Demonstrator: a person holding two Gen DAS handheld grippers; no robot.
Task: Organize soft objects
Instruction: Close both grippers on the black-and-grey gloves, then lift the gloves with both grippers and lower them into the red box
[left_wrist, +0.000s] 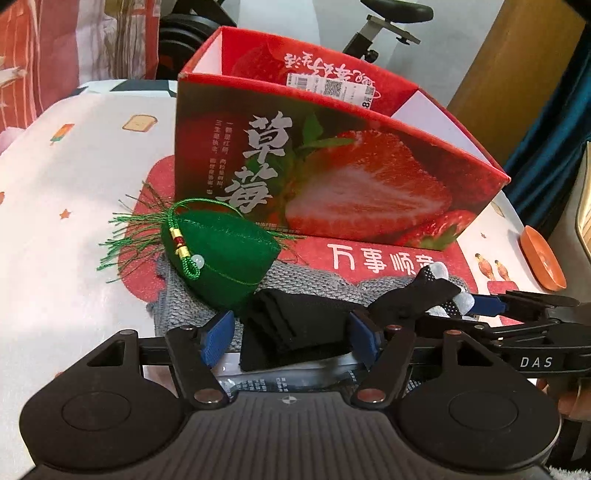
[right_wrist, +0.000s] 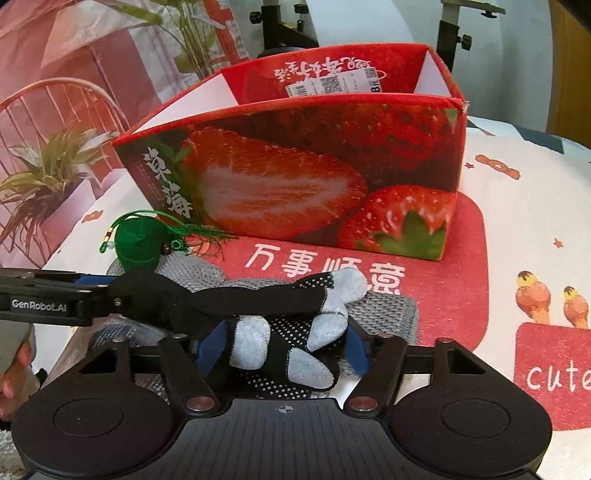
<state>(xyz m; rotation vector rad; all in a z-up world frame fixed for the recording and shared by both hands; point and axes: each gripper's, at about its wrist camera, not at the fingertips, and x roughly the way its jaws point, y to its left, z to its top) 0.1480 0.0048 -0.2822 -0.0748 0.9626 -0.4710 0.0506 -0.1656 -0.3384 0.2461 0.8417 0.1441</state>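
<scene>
Left gripper (left_wrist: 291, 334): jaws part-spread, straddling a folded black cloth (left_wrist: 291, 325). The blue pads stand just beside the cloth's edges; whether they press it cannot be told.

Right gripper (right_wrist: 282, 345): jaws part-spread around a black-and-grey dotted glove (right_wrist: 295, 332). The pads sit close against the glove, but a firm pinch is not confirmed.

Both items lie on a grey knitted piece (right_wrist: 384, 306) on the red mat (right_wrist: 469, 266), in front of the open strawberry box (right_wrist: 295, 177). A green tasselled sachet (left_wrist: 221, 254) rests on the knit, just beside the left gripper.

Risks, as judged:
- The two grippers work nearly touching; the glove's cuff drapes across toward the left tool, so one lift may drag the other's item.
- A low closure may catch the knit underneath.
- The sachet's tassel threads could snag the left jaw.

Clearances: the box's near wall stands tall, so anything carried must rise over its rim. The box interior appears free. An orange dish (left_wrist: 543, 258) sits at the table's right edge, well apart.
</scene>
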